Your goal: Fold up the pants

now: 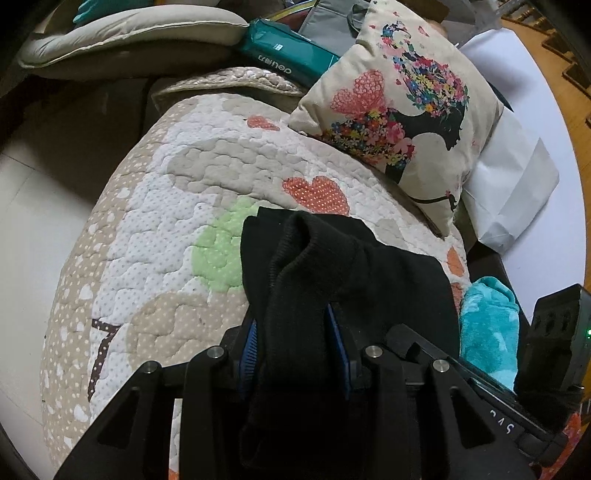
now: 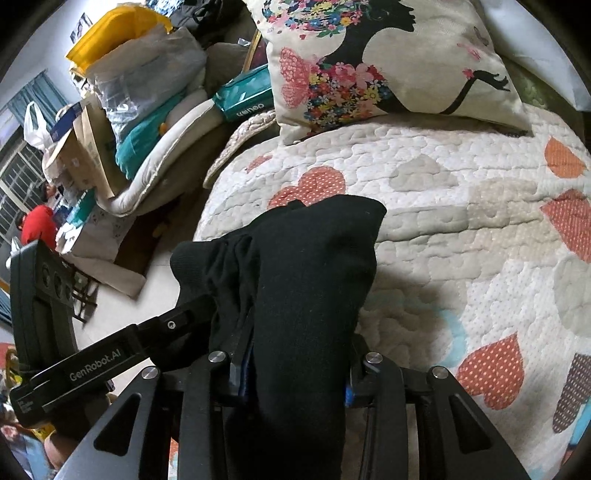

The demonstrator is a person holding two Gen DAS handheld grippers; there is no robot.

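Observation:
The black pants (image 1: 332, 266) are bunched and held up over a quilted cover with hearts (image 1: 177, 206). My left gripper (image 1: 295, 332) is shut on a thick fold of the black fabric, which drapes over both blue-padded fingers and hides their tips. In the right wrist view my right gripper (image 2: 295, 354) is shut on another bunch of the same pants (image 2: 306, 266), above the quilt (image 2: 461, 229). The other gripper's black body (image 2: 96, 362) sits close at the left, touching the fabric.
A floral silhouette cushion (image 1: 399, 107) lies at the quilt's far end, also in the right wrist view (image 2: 388, 62). A teal towel (image 1: 487, 325) and white paper bag (image 1: 513, 184) lie right. A beige cushion (image 1: 125, 33), teal package (image 2: 243, 96), piled bags and boxes (image 2: 122, 96) stand left.

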